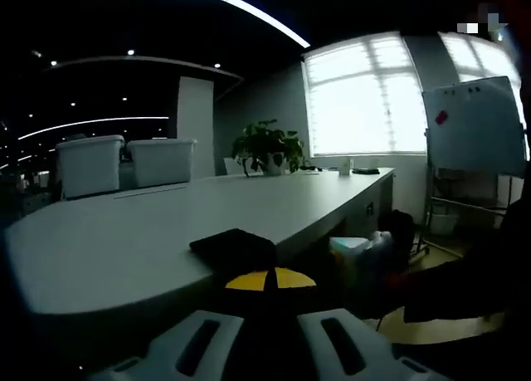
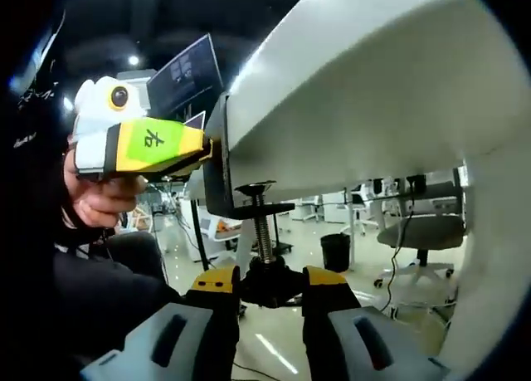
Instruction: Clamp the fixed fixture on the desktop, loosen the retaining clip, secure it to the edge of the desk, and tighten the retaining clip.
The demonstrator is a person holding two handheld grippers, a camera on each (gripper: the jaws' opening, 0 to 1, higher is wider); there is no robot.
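A: Which step is in hand?

B: Judged from the layout, the last one: tightening. The clamp (image 2: pixel 222 161) already sits on the edge of the desk (image 2: pixel 357 90), its black bracket wrapped around the rim and its round pad (image 2: pixel 255 187) up under the desk's underside.

A: State of the right gripper?

B: In the right gripper view, the right gripper (image 2: pixel 270 285) has its yellow-tipped jaws closed on the black knob (image 2: pixel 267 283) at the lower end of the screw (image 2: pixel 262 232).

A: And the left gripper?

B: The left gripper (image 2: pixel 203 148) shows at the left of that view, held in a person's hand (image 2: pixel 95 200). Its green and yellow tip meets the bracket at desk-edge height, apparently steadying it. In the left gripper view the jaw tips are pressed onto the dark top plate (image 1: pixel 234 246) on the desk edge; whether they pinch it, cannot tell.

A: Orientation of the clamp?

B: The screw's long axis runs straight up and down, square to the desk, pad uppermost, knob lowest. The bracket's open side faces in over the desk.

A: What does the next move call for?

B: Probably turning the knob about the screw axis until the pad bears hard on the underside, while the other gripper keeps the bracket from rotating
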